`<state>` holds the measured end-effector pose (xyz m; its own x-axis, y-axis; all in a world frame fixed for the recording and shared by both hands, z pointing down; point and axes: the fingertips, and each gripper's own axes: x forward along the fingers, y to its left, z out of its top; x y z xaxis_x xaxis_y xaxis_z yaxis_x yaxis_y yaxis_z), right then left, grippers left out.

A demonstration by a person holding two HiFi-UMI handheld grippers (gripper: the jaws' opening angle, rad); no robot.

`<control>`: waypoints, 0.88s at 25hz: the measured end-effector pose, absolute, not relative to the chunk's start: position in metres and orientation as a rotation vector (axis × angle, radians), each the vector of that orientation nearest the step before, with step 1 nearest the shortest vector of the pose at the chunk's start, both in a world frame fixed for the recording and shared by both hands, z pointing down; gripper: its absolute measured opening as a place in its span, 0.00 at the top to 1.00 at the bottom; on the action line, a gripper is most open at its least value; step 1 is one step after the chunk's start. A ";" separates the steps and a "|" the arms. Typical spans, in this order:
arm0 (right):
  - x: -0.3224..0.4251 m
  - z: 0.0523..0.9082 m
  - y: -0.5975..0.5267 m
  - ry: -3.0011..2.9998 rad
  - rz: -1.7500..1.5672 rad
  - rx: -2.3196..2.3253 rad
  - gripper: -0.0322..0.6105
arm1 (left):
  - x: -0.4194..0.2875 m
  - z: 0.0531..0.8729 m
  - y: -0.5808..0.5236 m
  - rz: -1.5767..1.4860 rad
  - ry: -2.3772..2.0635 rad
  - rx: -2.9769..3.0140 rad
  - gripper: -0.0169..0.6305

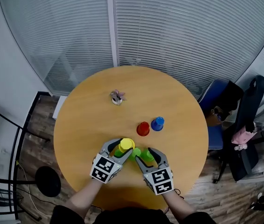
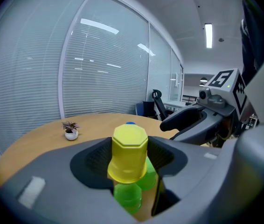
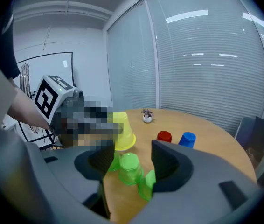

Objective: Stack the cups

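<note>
My left gripper (image 1: 121, 148) is shut on an upside-down yellow cup (image 2: 129, 153), held just above green cups (image 2: 128, 197) on the round wooden table (image 1: 85, 120). In the right gripper view the yellow cup (image 3: 122, 132) hangs over the leftmost green cup. My right gripper (image 1: 149, 156) stands open around another upside-down green cup (image 3: 129, 168), with gaps on both sides. A third green cup (image 3: 147, 185) lies against its right jaw. A red cup (image 1: 142, 129) and a blue cup (image 1: 157, 123) stand upside down farther out.
A small potted plant (image 1: 117, 97) sits toward the far side of the table. Office chairs (image 1: 244, 120) stand to the right of the table, and glass walls with blinds (image 1: 169, 27) lie behind it. A black round base (image 1: 48, 181) is on the floor at the left.
</note>
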<state>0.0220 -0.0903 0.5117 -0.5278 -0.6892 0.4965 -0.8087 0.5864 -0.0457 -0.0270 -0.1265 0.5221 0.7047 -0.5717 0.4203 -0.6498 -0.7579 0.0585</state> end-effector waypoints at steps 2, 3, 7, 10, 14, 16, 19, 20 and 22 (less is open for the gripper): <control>0.025 0.513 -0.086 -2.386 0.380 1.205 0.59 | -0.026 0.526 -0.120 0.581 -0.977 2.705 0.60; 0.026 0.513 -0.085 -2.385 0.381 1.207 0.59 | -0.026 0.528 -0.117 0.587 -0.976 2.702 0.60; 0.030 0.515 -0.081 -2.383 0.384 1.209 0.59 | -0.023 0.536 -0.111 0.605 -0.983 2.689 0.60; 0.032 0.514 -0.080 -2.382 0.386 1.209 0.59 | -0.022 0.541 -0.109 0.634 -0.984 2.681 0.60; 0.031 0.513 -0.078 -2.383 0.379 1.204 0.59 | -0.023 0.546 -0.105 0.655 -0.986 2.667 0.60; 0.032 0.513 -0.078 -2.389 0.376 1.200 0.59 | -0.021 0.548 -0.102 0.660 -0.969 2.668 0.58; 0.032 0.510 -0.078 -2.400 0.378 1.196 0.59 | -0.025 0.542 -0.099 0.630 -1.001 2.647 0.52; 0.033 0.510 -0.079 -2.402 0.378 1.196 0.59 | -0.028 0.539 -0.098 0.612 -1.028 2.639 0.52; 0.035 0.509 -0.080 -2.407 0.375 1.198 0.59 | -0.035 0.530 -0.096 0.571 -1.086 2.627 0.52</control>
<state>0.0349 -0.0803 0.5091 -0.5384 -0.6901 0.4837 -0.8046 0.5916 -0.0516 -0.0345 -0.0957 0.5301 0.6468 -0.6218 0.4415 -0.7163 -0.6941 0.0718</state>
